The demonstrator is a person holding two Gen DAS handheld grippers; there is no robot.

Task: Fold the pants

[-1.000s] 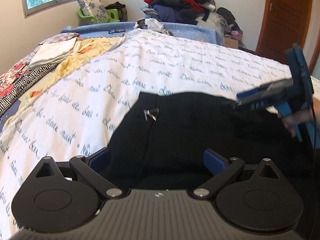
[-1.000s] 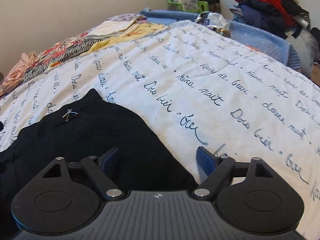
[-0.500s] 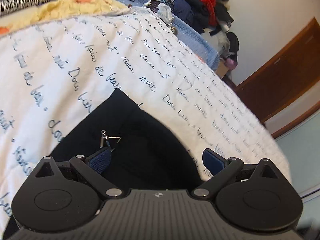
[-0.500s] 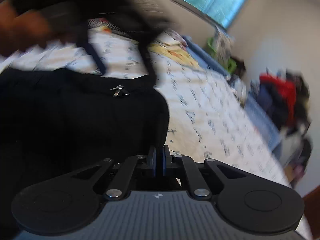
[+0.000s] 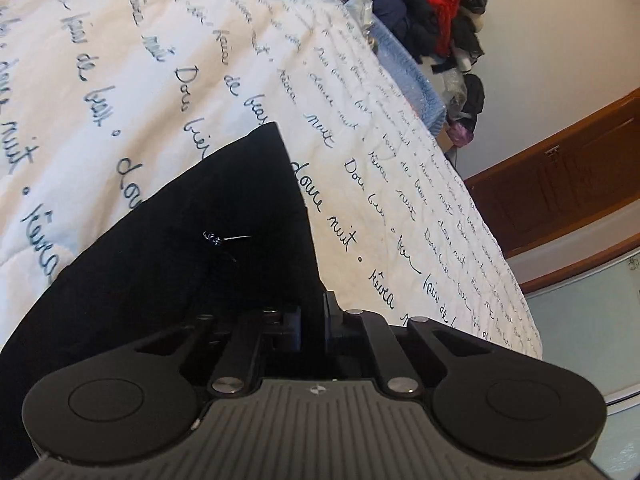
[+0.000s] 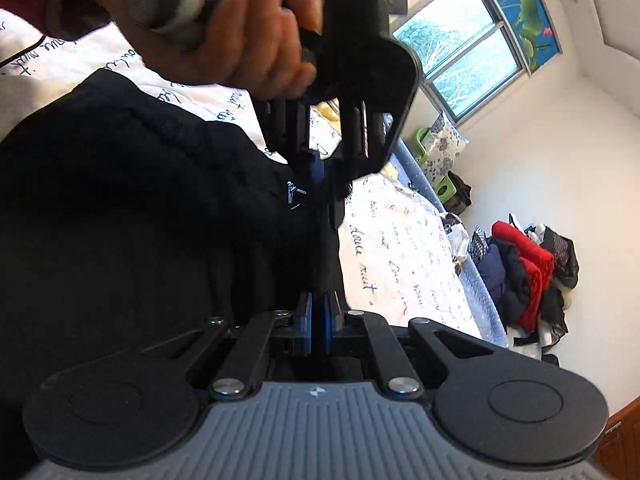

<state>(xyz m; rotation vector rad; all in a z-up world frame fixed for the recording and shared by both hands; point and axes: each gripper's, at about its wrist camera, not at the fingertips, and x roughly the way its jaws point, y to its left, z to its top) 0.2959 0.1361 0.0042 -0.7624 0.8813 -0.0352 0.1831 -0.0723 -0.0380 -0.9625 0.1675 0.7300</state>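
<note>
Black pants (image 5: pixel 208 248) lie on a white quilt with blue script (image 5: pixel 120 72); a small silver zipper pull (image 5: pixel 218 240) shows on them. My left gripper (image 5: pixel 313 320) is shut on the pants' right edge. My right gripper (image 6: pixel 317 322) is shut on the same edge of the pants (image 6: pixel 120 220), just below the left gripper (image 6: pixel 316 168), which a hand holds above it. The zipper pull (image 6: pixel 292 194) sits left of the left gripper's blue pads.
A pile of red and dark clothes (image 5: pixel 432 8) lies beyond the bed's blue far edge (image 5: pixel 404 64). A wooden door (image 5: pixel 568 184) is at the right. A window (image 6: pixel 464 60) and a green stool (image 6: pixel 424 140) are behind the bed.
Both grippers have closed on the pants' edge: the right about half a second ago, the left just now. The right gripper swung round to face the left one.
</note>
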